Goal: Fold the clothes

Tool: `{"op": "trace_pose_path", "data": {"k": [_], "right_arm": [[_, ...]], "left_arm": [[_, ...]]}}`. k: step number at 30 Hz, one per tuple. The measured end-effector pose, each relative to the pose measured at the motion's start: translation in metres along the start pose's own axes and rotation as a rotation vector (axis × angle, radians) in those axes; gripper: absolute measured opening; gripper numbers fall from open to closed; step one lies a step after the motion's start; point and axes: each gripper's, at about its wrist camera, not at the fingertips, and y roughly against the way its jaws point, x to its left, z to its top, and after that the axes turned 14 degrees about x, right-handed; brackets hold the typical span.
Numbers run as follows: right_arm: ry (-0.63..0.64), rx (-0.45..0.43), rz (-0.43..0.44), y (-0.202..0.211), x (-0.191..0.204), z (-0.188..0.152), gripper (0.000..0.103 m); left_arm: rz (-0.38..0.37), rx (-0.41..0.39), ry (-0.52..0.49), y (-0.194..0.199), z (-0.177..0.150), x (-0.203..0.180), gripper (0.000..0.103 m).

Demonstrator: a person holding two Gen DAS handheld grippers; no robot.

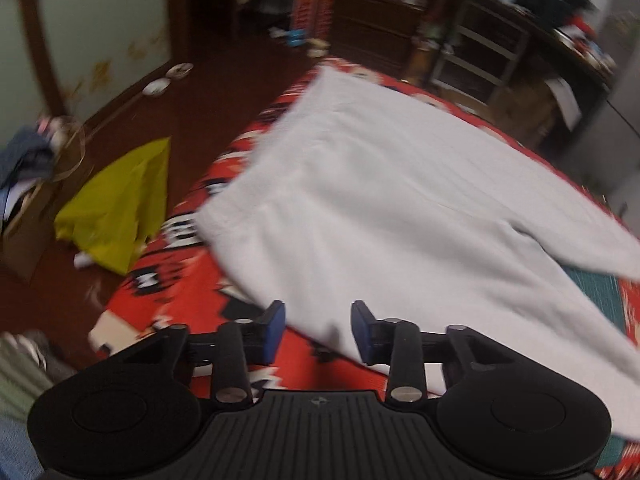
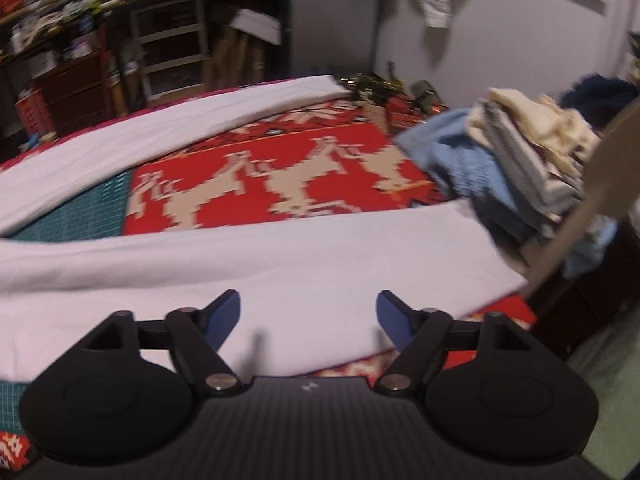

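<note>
- We see white trousers spread flat across the red patterned bed.
- Our left claw hovers part-open, empty.
- Our right claw gapes wider, empty.
- Grabbing one layer may skew our fold.

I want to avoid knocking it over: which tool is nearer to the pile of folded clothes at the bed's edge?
Right. The right tool hovers over the white trousers, with the pile of folded clothes just beyond on its right. The left tool view does not show the pile.
</note>
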Motion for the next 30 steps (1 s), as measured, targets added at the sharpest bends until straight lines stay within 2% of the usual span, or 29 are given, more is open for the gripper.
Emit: {"op": "trace_pose_path", "data": {"k": [3,4,7,8,11,15,23,25,26,27,30], "right_arm": [[-0.118,0.01,-0.015,0.005,-0.034,0.001,0.058],[-0.154,0.009,-0.037,0.005,-0.044,0.003,0.05],[-0.239,0.011,-0.115,0.002,-0.07,0.007,0.036],[-0.258,0.017,-0.122,0.0,-0.077,0.009,0.035],[-0.326,0.029,-0.124,-0.004,-0.101,0.015,0.035],[-0.417,0.035,-0.111,-0.009,-0.128,0.021,0.036],[-0.565,0.096,-0.009,-0.035,-0.168,0.02,0.037],[-0.574,0.1,0.008,-0.039,-0.169,0.018,0.037],[-0.576,0.102,0.016,-0.041,-0.17,0.018,0.037],[-0.569,0.1,0.018,-0.043,-0.168,0.02,0.037],[-0.535,0.107,0.005,-0.052,-0.162,0.026,0.034]], "left_arm": [[0.014,-0.014,0.053,-0.001,0.01,0.017,0.031],[0.028,-0.007,0.055,-0.005,0.015,0.019,0.031],[0.067,0.024,0.078,-0.021,0.027,0.022,0.031],[0.076,0.033,0.076,-0.026,0.029,0.022,0.031],[0.099,0.055,0.066,-0.036,0.029,0.021,0.031],[0.118,0.035,0.055,-0.04,0.027,0.017,0.031],[0.121,0.036,0.025,-0.043,0.032,0.007,0.03],[0.13,0.029,0.026,-0.043,0.032,0.007,0.023],[0.134,0.025,0.026,-0.043,0.033,0.006,0.014],[0.133,0.023,0.026,-0.043,0.033,0.006,0.01],[0.153,0.014,0.012,-0.043,0.033,0.004,0.005]]}}
